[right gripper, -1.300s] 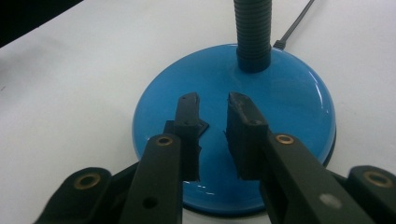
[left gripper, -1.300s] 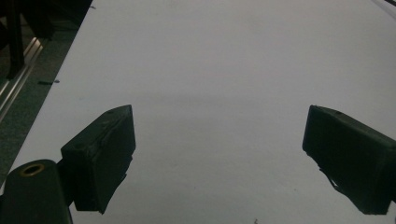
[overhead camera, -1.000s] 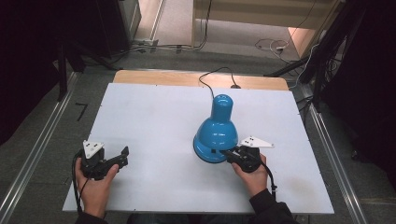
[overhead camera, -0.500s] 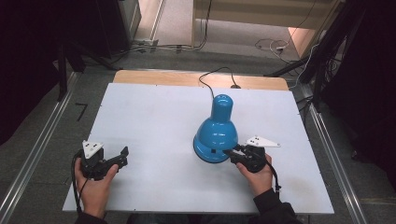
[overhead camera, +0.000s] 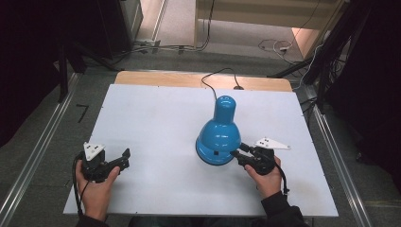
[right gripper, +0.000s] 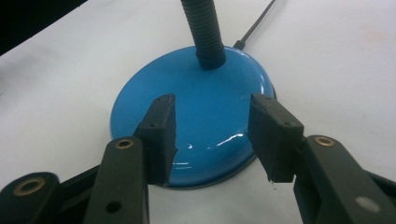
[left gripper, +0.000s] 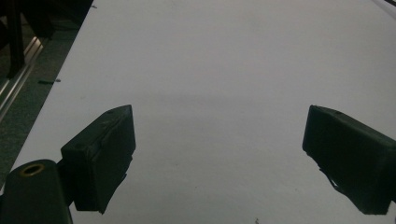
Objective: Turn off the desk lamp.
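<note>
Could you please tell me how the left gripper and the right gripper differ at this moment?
The left gripper sits over bare white table, far from the blue desk lamp; the right gripper reaches the lamp's round base. In the gripper views, the left jaws gape wide around nothing, while the right jaws are narrower and straddle the base's edge. Both are open and hand-held.
</note>
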{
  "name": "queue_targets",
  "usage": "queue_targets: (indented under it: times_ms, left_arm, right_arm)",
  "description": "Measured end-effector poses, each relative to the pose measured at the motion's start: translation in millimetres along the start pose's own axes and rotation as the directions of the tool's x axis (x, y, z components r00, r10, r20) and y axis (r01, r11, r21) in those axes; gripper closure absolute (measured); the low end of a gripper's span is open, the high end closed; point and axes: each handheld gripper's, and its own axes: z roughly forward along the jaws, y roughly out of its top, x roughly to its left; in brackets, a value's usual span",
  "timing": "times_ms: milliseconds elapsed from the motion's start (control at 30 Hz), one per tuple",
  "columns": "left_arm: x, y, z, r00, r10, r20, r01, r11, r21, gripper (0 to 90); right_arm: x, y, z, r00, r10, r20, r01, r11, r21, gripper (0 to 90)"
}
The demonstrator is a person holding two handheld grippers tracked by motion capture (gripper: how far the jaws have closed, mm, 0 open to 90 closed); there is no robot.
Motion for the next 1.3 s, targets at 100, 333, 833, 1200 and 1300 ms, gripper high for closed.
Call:
queue_targets:
  times_ms: [100,333,833,1200,1300]
  left_arm:
    - [-0.1,0.0,0.1,1.0,0.001,0.001,-0.001,1.0,-0.001,10.4]
    - [-0.6,-0.1,0.6,1.0,0.002,0.0,-0.002,1.0,0.001,10.3]
    - [-0.7,0.0,0.5,1.0,0.002,-0.001,-0.002,1.0,-0.001,10.4]
    - [-0.6,-0.2,1.0,1.0,0.001,-0.001,-0.001,1.0,0.002,10.4]
    - [-0.6,-0.2,1.0,1.0,0.001,-0.002,-0.001,1.0,0.003,10.3]
  right_arm:
    - [-3.6,-0.4,-2.5,1.0,-0.003,0.007,0.003,1.0,-0.002,48.6]
    - [-10.9,-0.8,-11.2,0.9998,0.011,0.019,-0.011,1.0,-0.012,47.2]
    - [-28.5,-3.5,-30.0,0.9978,0.034,0.058,-0.032,0.999,-0.034,45.8]
    - [-39.9,-5.9,-41.4,0.9949,0.045,0.09,-0.041,0.998,-0.043,43.6]
    - [-43.5,-6.9,-44.7,0.9939,0.046,0.101,-0.042,0.998,-0.045,43.1]
